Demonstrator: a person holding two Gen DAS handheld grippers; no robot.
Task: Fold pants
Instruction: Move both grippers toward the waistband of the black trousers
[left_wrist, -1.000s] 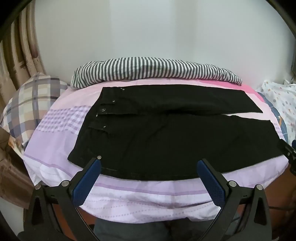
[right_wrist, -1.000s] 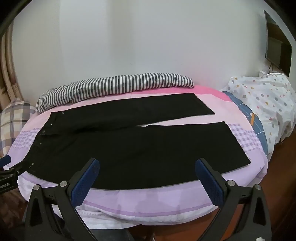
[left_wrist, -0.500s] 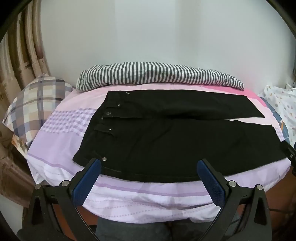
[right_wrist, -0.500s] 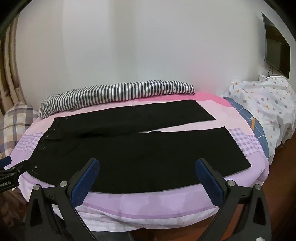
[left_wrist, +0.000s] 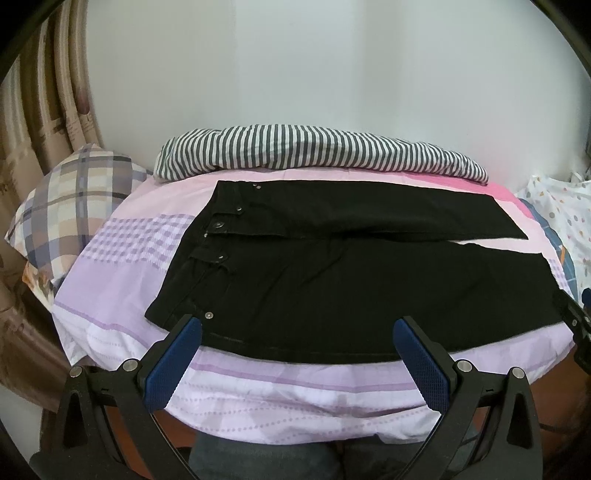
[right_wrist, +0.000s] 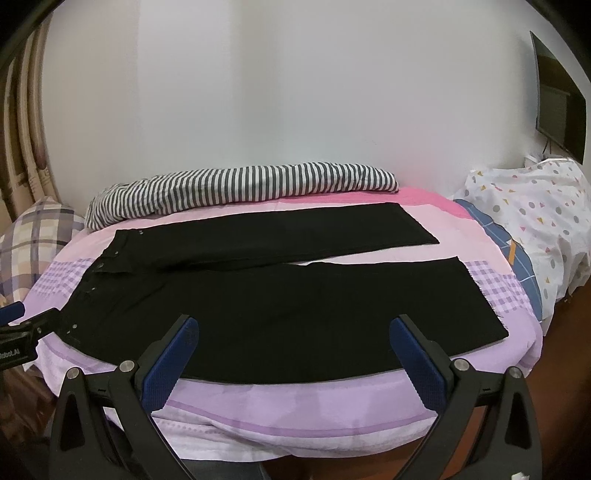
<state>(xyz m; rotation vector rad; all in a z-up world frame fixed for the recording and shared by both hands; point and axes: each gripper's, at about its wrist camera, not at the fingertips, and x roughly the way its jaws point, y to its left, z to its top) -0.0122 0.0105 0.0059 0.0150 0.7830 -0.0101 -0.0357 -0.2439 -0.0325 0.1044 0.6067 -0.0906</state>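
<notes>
Behind the black pants (left_wrist: 351, 273) lies a striped blanket (left_wrist: 317, 153).

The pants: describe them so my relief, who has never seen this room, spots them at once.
Find the bed with the pink and purple sheet against the white wall. The pants lie flat across its middle, waistband to the left, legs to the right, in front of the striped blanket. They are the only plain black thing there, with small metal buttons at the waist.
</notes>
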